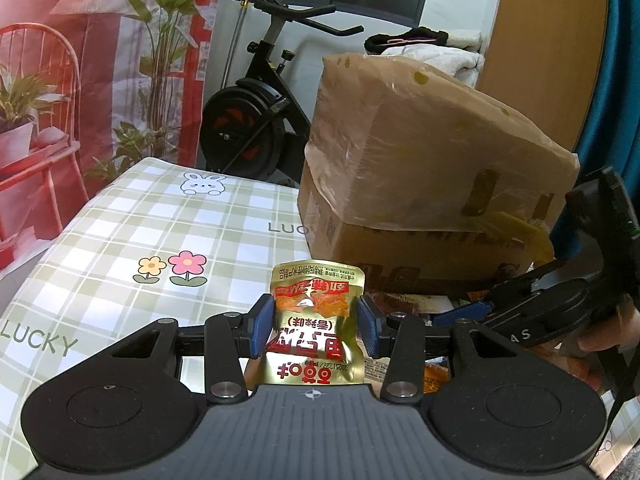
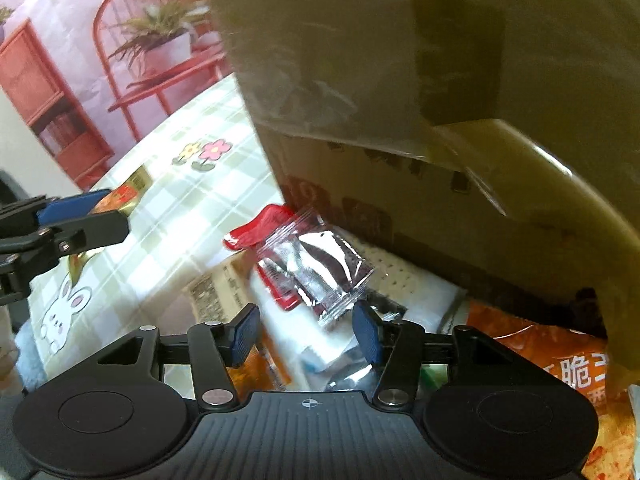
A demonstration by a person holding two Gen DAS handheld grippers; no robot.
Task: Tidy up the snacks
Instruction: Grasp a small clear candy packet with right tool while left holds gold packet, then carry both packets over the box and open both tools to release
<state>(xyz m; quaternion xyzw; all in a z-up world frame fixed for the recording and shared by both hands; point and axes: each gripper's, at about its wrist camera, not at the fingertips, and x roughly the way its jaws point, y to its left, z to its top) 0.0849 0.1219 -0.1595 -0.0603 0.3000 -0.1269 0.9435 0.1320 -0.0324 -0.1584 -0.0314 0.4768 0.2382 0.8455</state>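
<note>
My left gripper (image 1: 314, 322) is shut on a gold snack packet (image 1: 316, 320) with red print, held above the checked tablecloth (image 1: 160, 240). The same gripper and gold packet (image 2: 128, 196) show at the left of the right wrist view. My right gripper (image 2: 306, 330) is open over a pile of snacks beside the cardboard box (image 2: 400, 100). A small clear and silver packet (image 2: 324, 268) lies just ahead between its fingers, untouched. A red packet (image 2: 260, 228) lies behind it and an orange bag (image 2: 560, 380) to the right.
A large taped cardboard box (image 1: 420, 160) stands on the table's right side, with snack packets (image 1: 404, 368) at its foot. My right gripper (image 1: 560, 304) shows at the right edge. An exercise bike (image 1: 256, 112) and a printed curtain (image 1: 80, 80) stand behind the table.
</note>
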